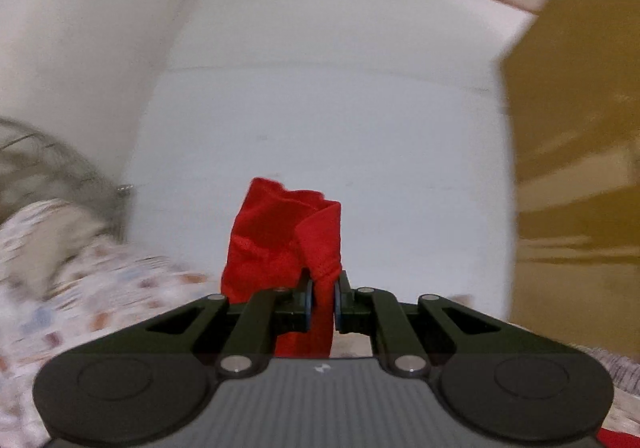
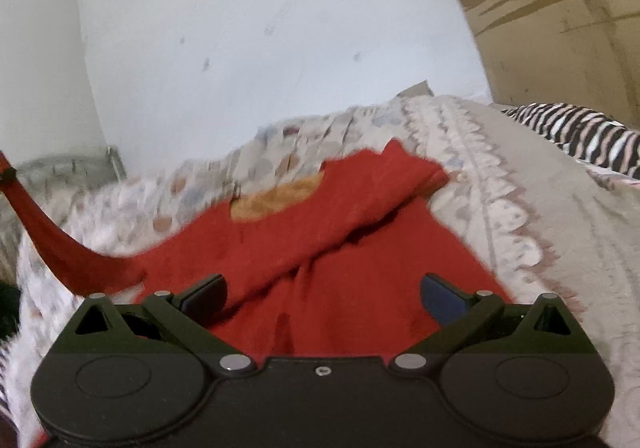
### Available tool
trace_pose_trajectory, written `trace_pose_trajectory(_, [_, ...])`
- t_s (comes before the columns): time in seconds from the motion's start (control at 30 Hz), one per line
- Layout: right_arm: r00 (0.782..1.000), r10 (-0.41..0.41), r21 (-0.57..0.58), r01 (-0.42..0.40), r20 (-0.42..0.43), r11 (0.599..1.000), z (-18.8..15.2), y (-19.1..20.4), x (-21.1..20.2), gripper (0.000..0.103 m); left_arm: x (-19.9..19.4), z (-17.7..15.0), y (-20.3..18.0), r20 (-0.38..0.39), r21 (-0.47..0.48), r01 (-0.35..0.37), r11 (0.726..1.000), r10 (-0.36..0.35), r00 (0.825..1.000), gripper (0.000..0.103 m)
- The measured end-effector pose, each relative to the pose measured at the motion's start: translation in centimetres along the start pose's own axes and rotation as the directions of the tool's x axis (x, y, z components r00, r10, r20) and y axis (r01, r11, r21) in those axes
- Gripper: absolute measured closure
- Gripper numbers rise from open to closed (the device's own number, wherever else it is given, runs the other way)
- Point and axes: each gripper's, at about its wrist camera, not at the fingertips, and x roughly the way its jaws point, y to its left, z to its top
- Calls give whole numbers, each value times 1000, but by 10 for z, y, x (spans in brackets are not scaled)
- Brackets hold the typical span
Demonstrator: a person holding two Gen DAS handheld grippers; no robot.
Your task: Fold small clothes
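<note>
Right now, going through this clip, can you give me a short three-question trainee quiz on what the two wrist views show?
1. True or false: the left gripper is shut on a bunch of the red garment.
2. The right gripper is: A) clamped on the garment, B) open above the garment, C) holding the striped cloth.
3. Fill in: the garment lies on a patterned ____.

Key: 1 true; 2 B; 3 bedspread.
</note>
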Motion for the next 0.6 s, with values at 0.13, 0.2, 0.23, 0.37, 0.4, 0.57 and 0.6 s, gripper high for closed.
trace_pose_trajectory(0.13, [997, -62, -38, 63, 36, 997, 19, -11, -19, 0, 5, -9, -56, -58, 42, 193, 980, -190, 980, 93])
trace_pose_trajectory(0.2, [995, -87, -60, 90, 45, 994, 25, -19, -28, 0, 6, -20, -84, -97, 62, 274, 960, -267, 959, 93])
trace_pose_trajectory(0.23, [995, -94, -61, 96, 46, 993, 27, -25, -33, 0, 6, -27, -96, -117, 64, 309, 949, -300, 947, 93])
trace_pose_trajectory(0.37, [988, -148, -68, 151, 44, 986, 30, -50, -49, 0, 7, -61, -138, -219, 57, 426, 903, -405, 888, 93])
trace_pose_trajectory(0.4, [985, -169, -68, 172, 45, 983, 30, -57, -52, 0, 7, -70, -142, -247, 55, 445, 894, -420, 873, 93])
trace_pose_trajectory(0.57, [974, -223, -35, 225, 34, 974, 29, -83, -65, 0, 7, -111, -167, -389, 31, 533, 845, -481, 785, 95])
trace_pose_trajectory(0.6, [973, -229, -38, 230, 32, 972, 28, -85, -67, 0, 5, -117, -169, -406, 32, 546, 837, -488, 772, 95])
